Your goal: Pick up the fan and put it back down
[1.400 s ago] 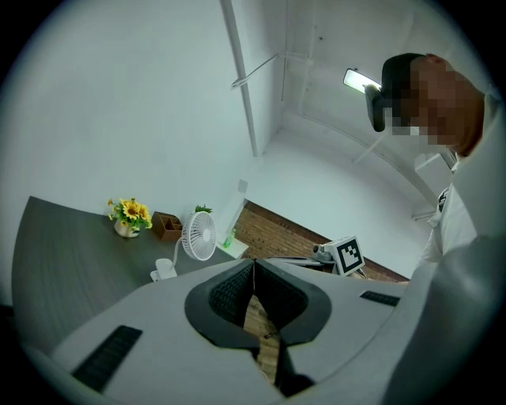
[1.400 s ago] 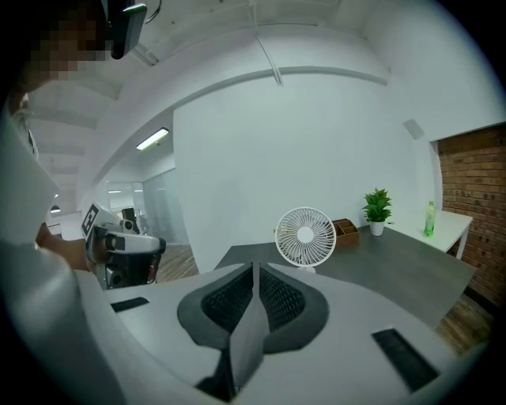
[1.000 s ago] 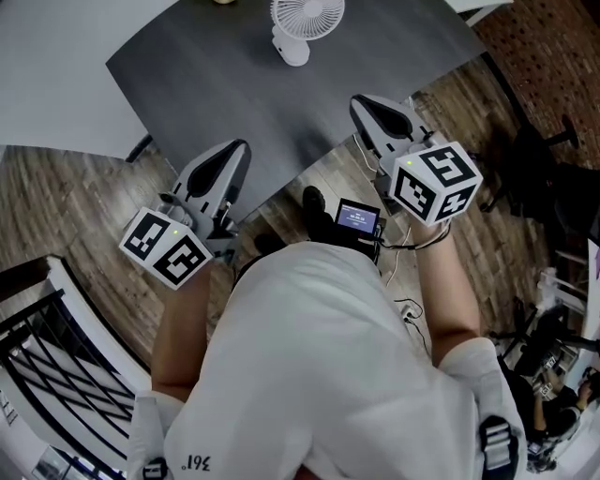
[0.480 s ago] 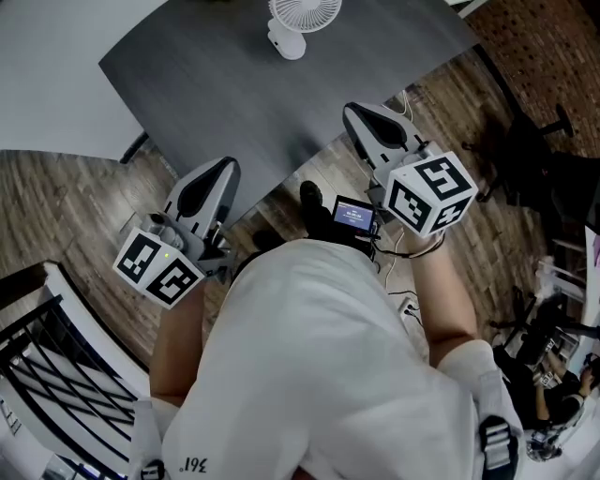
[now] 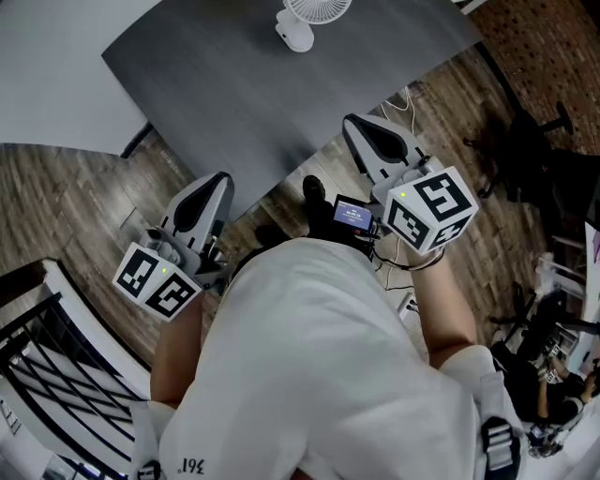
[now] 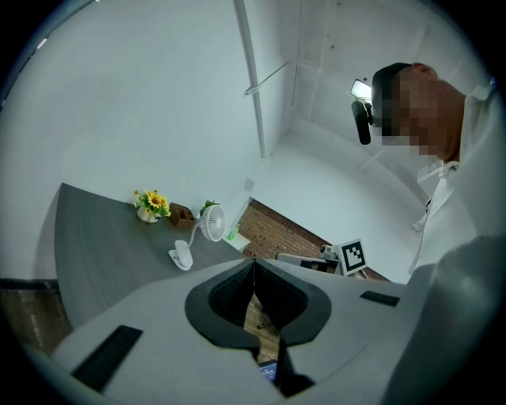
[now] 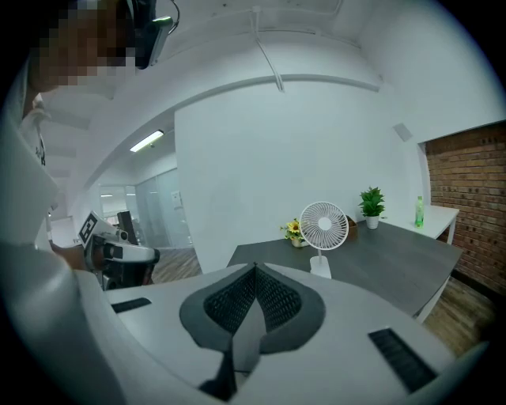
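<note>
Fan (image 5: 298,28), white on its small base, stands at the top centre of the head view on the far part of the dark grey table (image 5: 253,94), well apart from both grippers. Left gripper (image 5: 219,180) sits at the lower left, off the table's near edge and over the wood floor (image 5: 84,206), and its own view shows its jaws clenched together with nothing between them. Right gripper (image 5: 356,124), right of centre at the table's near edge, is likewise pressed closed and empty.
</note>
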Demonstrator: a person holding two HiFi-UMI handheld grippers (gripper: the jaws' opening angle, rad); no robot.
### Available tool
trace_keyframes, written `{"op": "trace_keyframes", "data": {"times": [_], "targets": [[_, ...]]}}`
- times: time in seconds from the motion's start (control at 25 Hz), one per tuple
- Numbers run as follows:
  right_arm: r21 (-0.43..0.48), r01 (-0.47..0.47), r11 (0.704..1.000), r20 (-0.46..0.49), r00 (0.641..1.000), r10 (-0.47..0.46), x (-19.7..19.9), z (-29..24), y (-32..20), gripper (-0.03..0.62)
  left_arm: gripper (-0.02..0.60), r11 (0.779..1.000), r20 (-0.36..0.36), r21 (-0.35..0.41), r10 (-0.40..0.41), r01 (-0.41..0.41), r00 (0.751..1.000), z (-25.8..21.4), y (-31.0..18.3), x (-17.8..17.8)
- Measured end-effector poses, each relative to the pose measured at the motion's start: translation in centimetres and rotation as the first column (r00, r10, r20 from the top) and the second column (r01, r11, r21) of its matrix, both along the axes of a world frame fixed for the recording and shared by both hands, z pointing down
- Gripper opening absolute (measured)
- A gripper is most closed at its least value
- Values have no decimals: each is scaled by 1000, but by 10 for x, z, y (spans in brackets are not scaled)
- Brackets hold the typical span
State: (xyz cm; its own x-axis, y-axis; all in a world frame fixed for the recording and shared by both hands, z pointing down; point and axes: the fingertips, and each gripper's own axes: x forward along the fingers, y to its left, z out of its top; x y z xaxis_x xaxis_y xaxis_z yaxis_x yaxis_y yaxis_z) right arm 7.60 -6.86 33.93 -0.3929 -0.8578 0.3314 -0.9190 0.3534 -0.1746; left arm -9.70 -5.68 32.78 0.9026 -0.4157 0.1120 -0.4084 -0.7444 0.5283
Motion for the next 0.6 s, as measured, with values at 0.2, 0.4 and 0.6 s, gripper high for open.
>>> {"op": "trace_keyframes", "data": {"times": [0.2,0.4,0.6], "targets": [[-1,27,1000,1,1000,-27,-22,-2,2,9,11,1000,3,-16,-10,10,1000,4,7,-19],[13,46,999,-2,999,-46,-50,-6,8,9,11,1000,-2,-14,-9,9,1000,4,13,-40],[22,51,998,12,999,-51,-57,-9,7,9,11,1000,-6,-6,-20,20,1000,1,12,-46]]}}
